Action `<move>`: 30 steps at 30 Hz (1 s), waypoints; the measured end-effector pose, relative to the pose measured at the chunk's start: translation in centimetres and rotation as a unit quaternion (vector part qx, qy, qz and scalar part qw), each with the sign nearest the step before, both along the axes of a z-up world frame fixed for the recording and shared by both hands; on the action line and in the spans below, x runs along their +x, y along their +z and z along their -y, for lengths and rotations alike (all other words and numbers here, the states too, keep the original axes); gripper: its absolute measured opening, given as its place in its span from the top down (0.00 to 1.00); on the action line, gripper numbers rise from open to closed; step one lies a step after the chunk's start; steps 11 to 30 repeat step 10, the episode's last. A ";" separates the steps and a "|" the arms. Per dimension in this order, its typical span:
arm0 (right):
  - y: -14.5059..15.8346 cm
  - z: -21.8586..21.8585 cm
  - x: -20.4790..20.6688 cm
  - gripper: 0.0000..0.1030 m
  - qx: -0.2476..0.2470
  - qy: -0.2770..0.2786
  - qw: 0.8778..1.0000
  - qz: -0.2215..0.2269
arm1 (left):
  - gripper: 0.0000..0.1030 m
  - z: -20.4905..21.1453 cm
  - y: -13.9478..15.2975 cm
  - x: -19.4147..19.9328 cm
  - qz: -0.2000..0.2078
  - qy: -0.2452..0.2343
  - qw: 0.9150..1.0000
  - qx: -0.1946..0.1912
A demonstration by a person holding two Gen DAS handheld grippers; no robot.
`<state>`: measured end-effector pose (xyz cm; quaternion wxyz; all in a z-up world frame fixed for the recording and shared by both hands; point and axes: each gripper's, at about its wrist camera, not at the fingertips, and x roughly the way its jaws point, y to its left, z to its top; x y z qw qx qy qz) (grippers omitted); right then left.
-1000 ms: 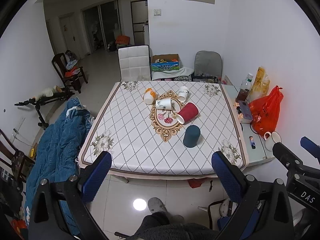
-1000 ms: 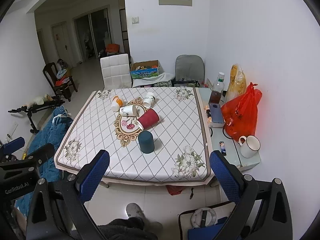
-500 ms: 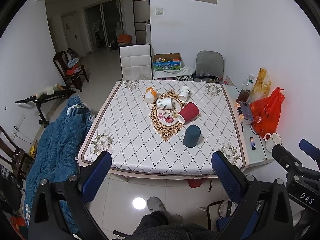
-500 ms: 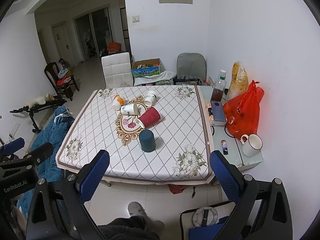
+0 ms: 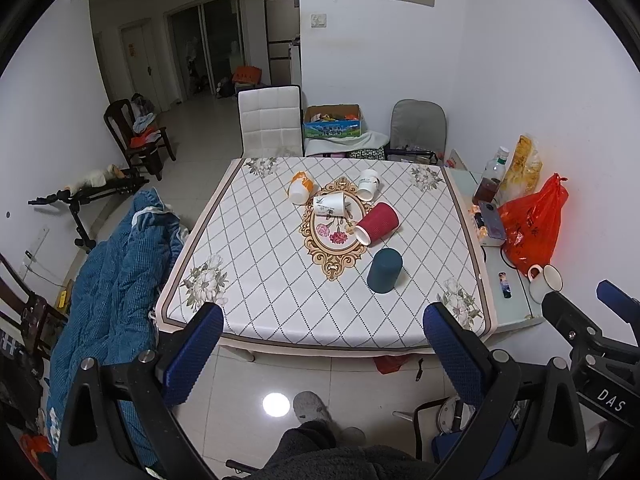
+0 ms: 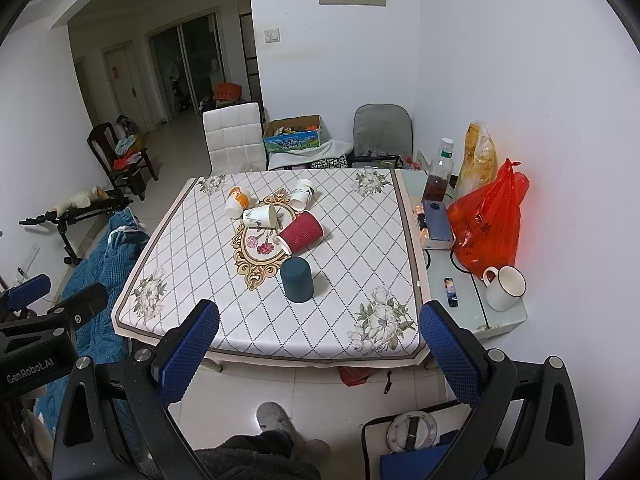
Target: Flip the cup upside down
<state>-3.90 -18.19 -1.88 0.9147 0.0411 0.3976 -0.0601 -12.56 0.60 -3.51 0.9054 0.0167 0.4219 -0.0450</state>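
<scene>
a: cup (image 5: pixel 377 225), the red ribbed one, lies on its side near the middle of the desk (image 5: pixel 256 264), mouth toward the near left. three pale cups lie tipped behind it, and a dark teal cup (image 5: pixel 384 271) already stands mouth down just in front.

b: so which step is this?

a: i judge it the approach. neither tool has reached the desk. the left hand-held gripper (image 5: pixel 322 356) hangs off the near edge with its blue pads spread wide and nothing between them. the right hand-held gripper (image 6: pixel 320 354) is the same, spread and empty.

b: what does the next move call for?

a: likely a reach forward and down over the teal cup to the red one, pads either side of its ribbed wall, then a lift and a turn of the wrist so the rim lands flat. the teal cup sits close, so a low sweep could knock it.

b: anything different from a second ago?

a: little. both views have crept a bit nearer and the desk sits slightly lower in the frame; the cups have not moved, and the pads are as wide as they were.
</scene>
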 end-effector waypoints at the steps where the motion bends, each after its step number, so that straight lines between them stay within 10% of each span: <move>1: 0.0 0.0 0.0 0.01 0.001 0.000 1.000 -0.001 | 0.01 -0.1 0.0 0.0 0.000 0.000 1.000 0.000; 30: -0.2 -0.4 -0.1 0.01 0.003 0.000 1.000 -0.002 | 0.01 -0.4 -0.1 0.0 -0.002 0.000 1.000 -0.003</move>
